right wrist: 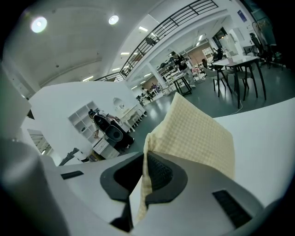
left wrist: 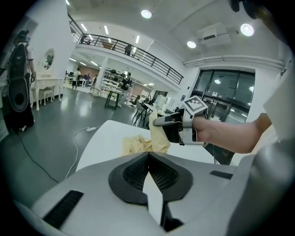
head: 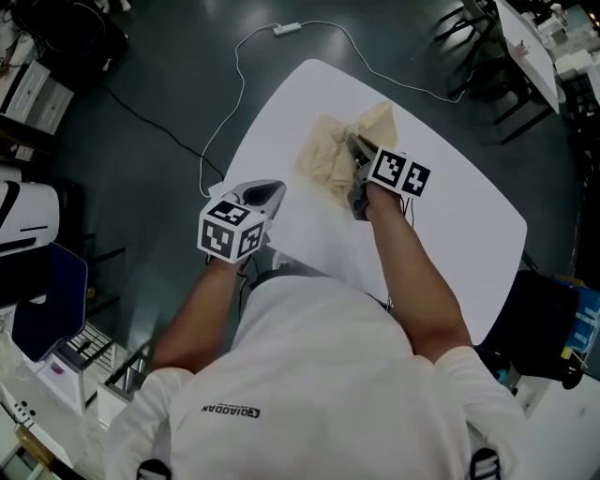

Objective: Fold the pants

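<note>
Pale yellow pants (head: 328, 159) lie crumpled on the far half of a white table (head: 450, 225). My right gripper (head: 354, 142) is shut on a fold of the checked cloth (right wrist: 198, 133) and holds it lifted off the heap; the fabric runs down between its jaws (right wrist: 146, 154). In the left gripper view that same gripper (left wrist: 159, 122) hangs over the heap (left wrist: 136, 144) with a flap of cloth beneath it. My left gripper (head: 278, 187) hovers over the table's near left edge, short of the pants. Its jaws (left wrist: 148, 154) meet at the tips with nothing between them.
A white cable with a power strip (head: 286, 28) runs across the dark floor beyond the table. Dark chairs and another table (head: 525, 37) stand at the far right. Shelves and a printer (head: 28, 216) sit to the left, a dark bag (head: 544, 323) at the near right.
</note>
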A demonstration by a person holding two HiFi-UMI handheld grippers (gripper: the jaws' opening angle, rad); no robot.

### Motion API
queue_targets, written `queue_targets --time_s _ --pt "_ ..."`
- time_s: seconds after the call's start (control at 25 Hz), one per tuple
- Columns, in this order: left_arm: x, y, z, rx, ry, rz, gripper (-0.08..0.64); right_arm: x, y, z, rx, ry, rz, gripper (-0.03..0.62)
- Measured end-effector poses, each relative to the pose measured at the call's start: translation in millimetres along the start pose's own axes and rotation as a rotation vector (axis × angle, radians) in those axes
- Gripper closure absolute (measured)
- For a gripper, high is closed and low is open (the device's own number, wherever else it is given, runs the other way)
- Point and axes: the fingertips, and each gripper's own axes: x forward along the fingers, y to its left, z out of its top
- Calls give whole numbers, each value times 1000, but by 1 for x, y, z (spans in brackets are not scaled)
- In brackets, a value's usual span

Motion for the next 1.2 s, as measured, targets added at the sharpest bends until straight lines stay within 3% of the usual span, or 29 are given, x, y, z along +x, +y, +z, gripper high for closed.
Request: queue_targets --time_s 0.28,0.6,1.04,1.12,1.2 --pt "-13 25 -23 -61 16 34 532 64 0 -38 -76 120 -62 552" --pt "-24 47 -53 -132 31 50 532 123 -12 -77 -82 206 -148 552" --pt "-40 70 -59 -167 34 94 532 164 -35 -103 -202 337 -286 541" --pt "-43 73 -62 -168 36 96 532 168 -32 -107 -194 359 -288 519" --pt "-44 71 -63 -162 40 92 532 170 -25 -109 -161 382 -254 441"
